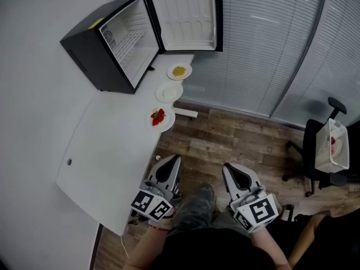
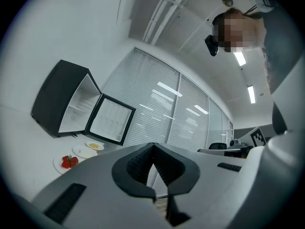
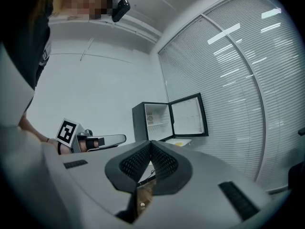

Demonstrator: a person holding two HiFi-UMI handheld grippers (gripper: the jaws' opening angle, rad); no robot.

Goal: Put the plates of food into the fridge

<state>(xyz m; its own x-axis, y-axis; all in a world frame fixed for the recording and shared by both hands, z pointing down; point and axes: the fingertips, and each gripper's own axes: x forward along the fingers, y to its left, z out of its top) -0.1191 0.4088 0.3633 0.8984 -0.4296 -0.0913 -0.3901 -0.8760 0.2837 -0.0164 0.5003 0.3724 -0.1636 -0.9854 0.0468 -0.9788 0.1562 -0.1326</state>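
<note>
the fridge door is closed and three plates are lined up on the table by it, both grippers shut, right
No: the fridge door stands open, as the head view shows. The three plates do line up on the table by it, and the left gripper and right gripper are both shut.

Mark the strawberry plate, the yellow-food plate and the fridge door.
strawberry plate (image 1: 168,122): head view, bare white rim.
yellow-food plate (image 1: 170,72): head view, bare left rim.
fridge door (image 1: 184,18): head view, white inner liner.
</note>
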